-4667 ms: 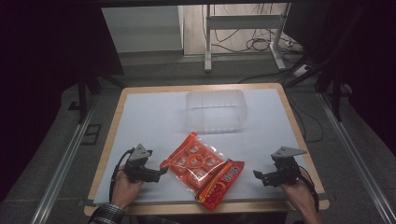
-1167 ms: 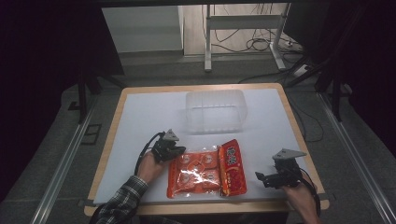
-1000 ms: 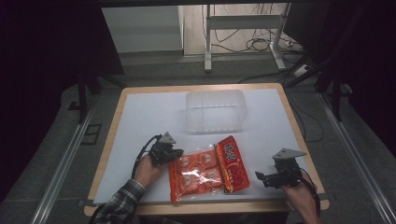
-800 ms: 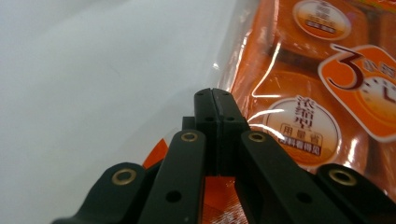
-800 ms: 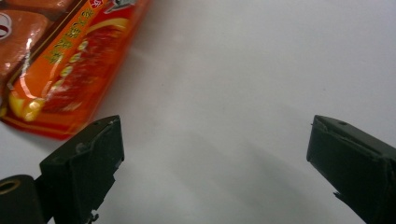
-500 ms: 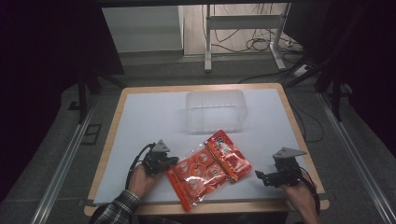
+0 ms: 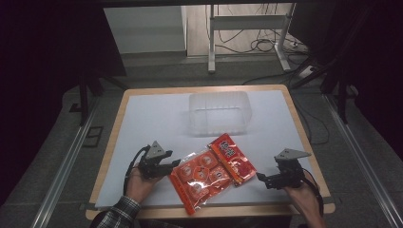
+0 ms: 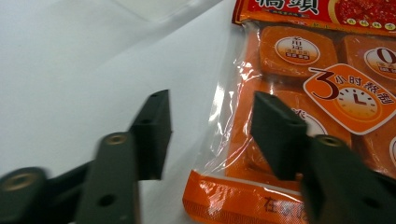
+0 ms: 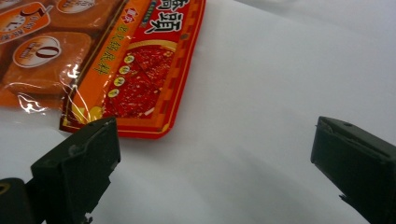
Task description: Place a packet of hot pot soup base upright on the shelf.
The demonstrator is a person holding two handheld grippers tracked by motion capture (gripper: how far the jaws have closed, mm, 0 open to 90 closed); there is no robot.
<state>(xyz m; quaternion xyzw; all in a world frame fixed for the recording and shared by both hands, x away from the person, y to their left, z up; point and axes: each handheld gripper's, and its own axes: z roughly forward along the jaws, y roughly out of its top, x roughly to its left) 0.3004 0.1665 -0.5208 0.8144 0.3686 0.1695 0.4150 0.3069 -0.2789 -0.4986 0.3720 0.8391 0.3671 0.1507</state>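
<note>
An orange and red snack bag point(image 7: 211, 172) lies flat and askew on the white table near the front edge. It holds several orange squares point(image 8: 299, 49) under clear film and has a red printed strip point(image 9: 140, 79). My left gripper point(image 7: 175, 165) rests at the bag's left edge. Its jaws stand open in the left gripper view, and my left gripper point(image 8: 212, 135) has the bag's clear edge lying in the gap. My right gripper point(image 7: 260, 178) sits a little to the right of the bag's red corner. In its own view my right gripper point(image 9: 212, 163) is wide open over bare table.
A clear plastic container point(image 7: 219, 113) stands upside up behind the bag at mid-table. The white mat point(image 7: 152, 118) covers a wooden table whose edge point(image 7: 304, 142) runs close to my right hand. Dark floor and cables surround the table.
Over the last second my left gripper drew back toward the front left and the bag turned with it, its red strip swinging to the upper right. The right gripper stayed put.
</note>
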